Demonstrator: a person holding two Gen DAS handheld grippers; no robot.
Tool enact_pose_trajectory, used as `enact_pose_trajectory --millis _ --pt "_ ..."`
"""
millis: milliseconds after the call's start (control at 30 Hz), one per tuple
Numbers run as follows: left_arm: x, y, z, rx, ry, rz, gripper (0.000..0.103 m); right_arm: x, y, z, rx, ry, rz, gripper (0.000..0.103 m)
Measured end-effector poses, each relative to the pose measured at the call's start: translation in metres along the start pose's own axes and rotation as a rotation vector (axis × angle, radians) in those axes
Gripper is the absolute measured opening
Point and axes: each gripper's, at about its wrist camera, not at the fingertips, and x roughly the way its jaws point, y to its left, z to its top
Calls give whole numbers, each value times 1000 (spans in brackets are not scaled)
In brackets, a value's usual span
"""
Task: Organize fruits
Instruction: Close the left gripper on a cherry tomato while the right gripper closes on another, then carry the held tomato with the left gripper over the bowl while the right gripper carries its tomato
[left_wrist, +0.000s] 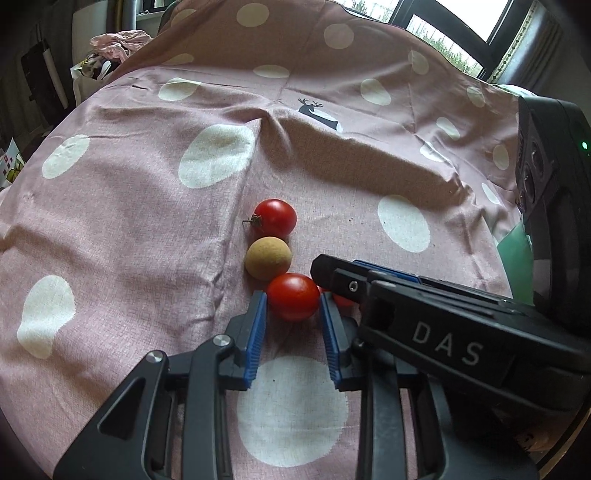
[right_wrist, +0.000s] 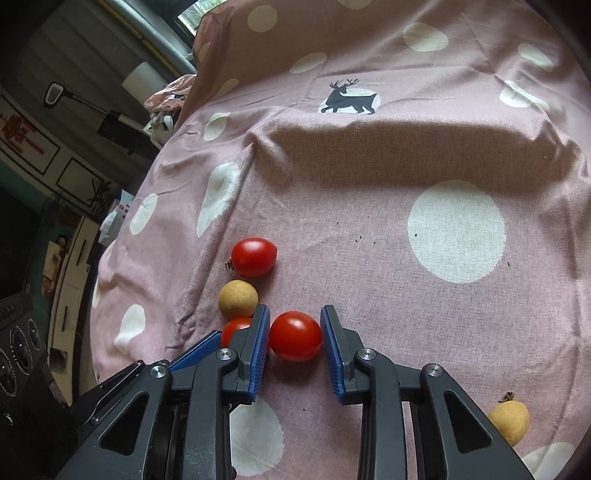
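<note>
While both tools point steeply down at the cloth, check each grip first. The left gripper (left_wrist: 293, 295) has its jaws closed onto the first tomato (left_wrist: 293, 297); the ribbed blue pads (left_wrist: 256, 332) touch its two sides. The right gripper (right_wrist: 294, 310) likewise pinches the second tomato (right_wrist: 295, 335) between its own ribbed blue pads (right_wrist: 260, 350). Note that the fingers are matte black plastic with bright metal pivot pins.

Both held tomatoes are small, round, glossy and red, and each rests on the cloth at the tips of the pads. They lie side by side, so the two tools crowd together: the right tool's black body, lettered "DAS", crosses the left view.

Just beyond the first tomato you see a tan fruit (left_wrist: 268, 257), round with a dull, rough skin, touching it. Beyond that, also touching, lies a third tomato (left_wrist: 275, 218) with a dry dark stem. These fruits form one short row. A stemmed tan fruit (right_wrist: 509, 421) sits well apart, at the lower right of the right view.

The tablecloth (right_wrist: 369, 184) is pink woven fabric, creased, with cream dots and a dark deer print (right_wrist: 349, 96).
</note>
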Motion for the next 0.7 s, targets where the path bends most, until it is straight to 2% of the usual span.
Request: enact_pose_trajectory --millis 333,500,700 --pt "-16 -10 -8 62 -36 -13 28 -13 -7 -5 29 -11 2 31" --pt "-20 -11 -11 57 -36 -29 28 -29 -20 -12 78 -39 -6 31" --pt "-29 -17 -14 70 -49 -64 28 -64 -37 -39 100 -111 -111 31"
